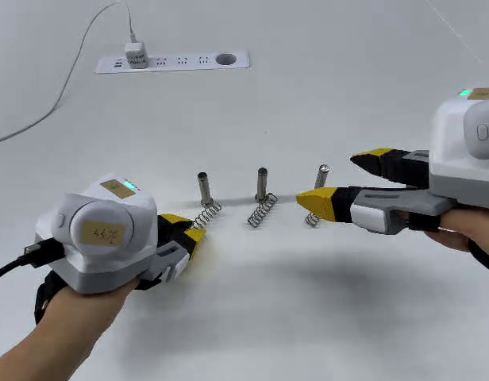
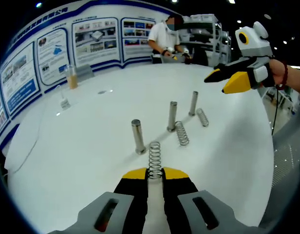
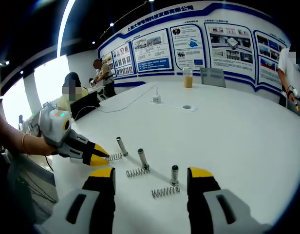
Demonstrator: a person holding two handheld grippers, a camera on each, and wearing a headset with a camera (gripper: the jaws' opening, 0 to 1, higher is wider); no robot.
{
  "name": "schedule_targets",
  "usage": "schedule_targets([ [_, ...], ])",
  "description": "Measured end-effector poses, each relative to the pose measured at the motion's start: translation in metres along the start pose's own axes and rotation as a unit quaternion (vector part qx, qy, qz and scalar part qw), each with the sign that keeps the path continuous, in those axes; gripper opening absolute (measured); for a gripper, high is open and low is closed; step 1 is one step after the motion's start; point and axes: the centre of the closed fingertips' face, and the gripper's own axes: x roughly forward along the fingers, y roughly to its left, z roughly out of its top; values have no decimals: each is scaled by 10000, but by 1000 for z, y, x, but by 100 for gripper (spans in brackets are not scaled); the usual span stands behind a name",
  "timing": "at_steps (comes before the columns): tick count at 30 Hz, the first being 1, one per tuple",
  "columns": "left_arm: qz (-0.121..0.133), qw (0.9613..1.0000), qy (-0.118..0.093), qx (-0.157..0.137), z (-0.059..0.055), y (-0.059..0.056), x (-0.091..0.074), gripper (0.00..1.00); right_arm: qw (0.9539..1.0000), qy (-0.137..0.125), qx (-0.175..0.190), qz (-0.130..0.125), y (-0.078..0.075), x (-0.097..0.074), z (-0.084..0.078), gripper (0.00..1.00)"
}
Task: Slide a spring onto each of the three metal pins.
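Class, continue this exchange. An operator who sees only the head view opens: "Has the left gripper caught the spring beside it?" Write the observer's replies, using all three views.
Observer: Yes. The left gripper view shows the left gripper shut on the near end of the left spring.
Operator: The right gripper partly hides the right spring. How does it lie?
Observer: Flat on the table, crosswise ahead of the open jaws, just this side of the right pin.
Operator: Anything beyond the power strip?
Observer: A cup of amber drink stands there.
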Motion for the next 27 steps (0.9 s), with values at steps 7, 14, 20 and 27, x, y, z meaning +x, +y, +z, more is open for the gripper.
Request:
schedule_targets([
  [7, -155, 9947, -543, -859, 18, -6, -13, 10, 9998, -111, -28, 159, 13, 1, 11, 59],
  [14, -249, 9891, -884, -1151, 29, -7, -26, 10, 9989, -232, 96, 399, 30, 3, 20, 56],
  [20, -343, 9849, -1232, -1168, 42, -12, -36, 10, 9971, -295, 261, 650, 46, 7, 25, 52],
  [27, -457, 9840, -1515, -813, 52, -23, -42, 10, 9941, -315, 429, 944, 63, 11, 28, 47],
])
